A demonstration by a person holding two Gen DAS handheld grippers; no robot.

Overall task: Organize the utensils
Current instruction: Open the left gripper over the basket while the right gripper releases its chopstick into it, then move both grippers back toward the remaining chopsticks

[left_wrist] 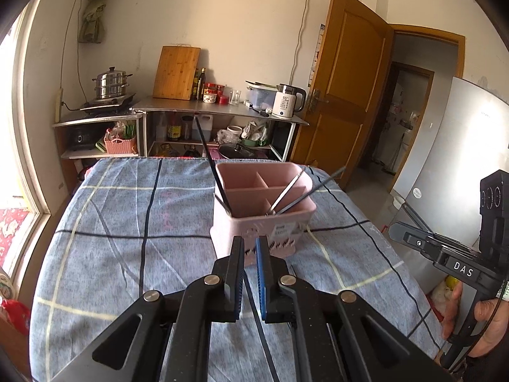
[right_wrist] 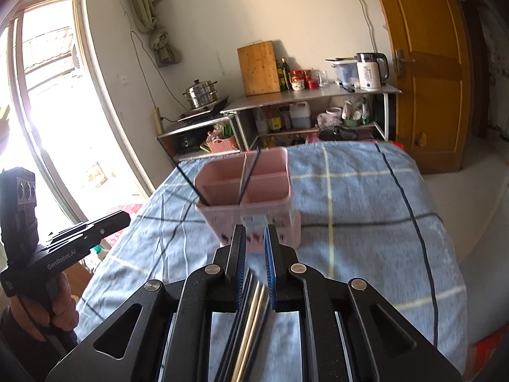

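**Desk:** What is in my left tool?

**Me:** My left gripper (left_wrist: 249, 245) has its jaws nearly together, clamped on one thin dark chopstick (left_wrist: 258, 315) that runs back toward the camera between the pads.

**Desk:** And the right?

**Me:** My right gripper (right_wrist: 254, 234) is closed on a bundle of utensils (right_wrist: 251, 315), dark and pale metal handles pressed side by side between its pads.

**Desk:** Where does the holder stand?

**Me:** The pink utensil holder (left_wrist: 264, 219) stands upright on the blue checked tablecloth (left_wrist: 127, 222), near the table's far edge, straight ahead of both grippers and apart from them. It has divided compartments. One dark chopstick (left_wrist: 211, 162) leans left out of the front compartment, and two more sticks (left_wrist: 305, 191) lean right. In the left view, a hand (left_wrist: 483, 315) grips the right tool's handle off the table's right edge.
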